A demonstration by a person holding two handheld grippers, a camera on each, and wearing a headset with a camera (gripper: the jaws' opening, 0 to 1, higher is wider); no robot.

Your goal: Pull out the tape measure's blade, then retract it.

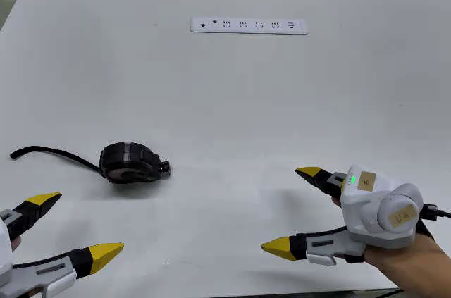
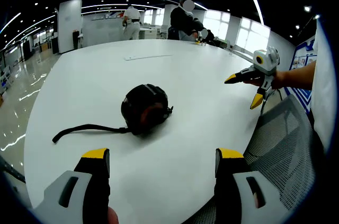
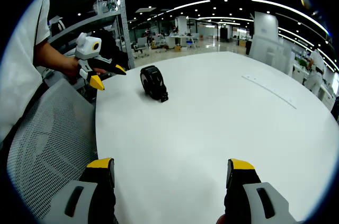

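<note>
Tape measure: rounded black case with a grey band, lying on the table left of centre, small nub at its right end, ahead of both grippers and touching neither.
Strap: thin black cord, trailing flat to the left of the case.
Table: smooth, white, faintly glossy.
Power strip: flat white bar, far side, well apart.
Left gripper: low at the near edge, 2 yellow-tipped black jaws spread wide, holding nothing.
Right gripper: gripped by a hand, tips pointing left, jaws spread, nothing between.
</note>
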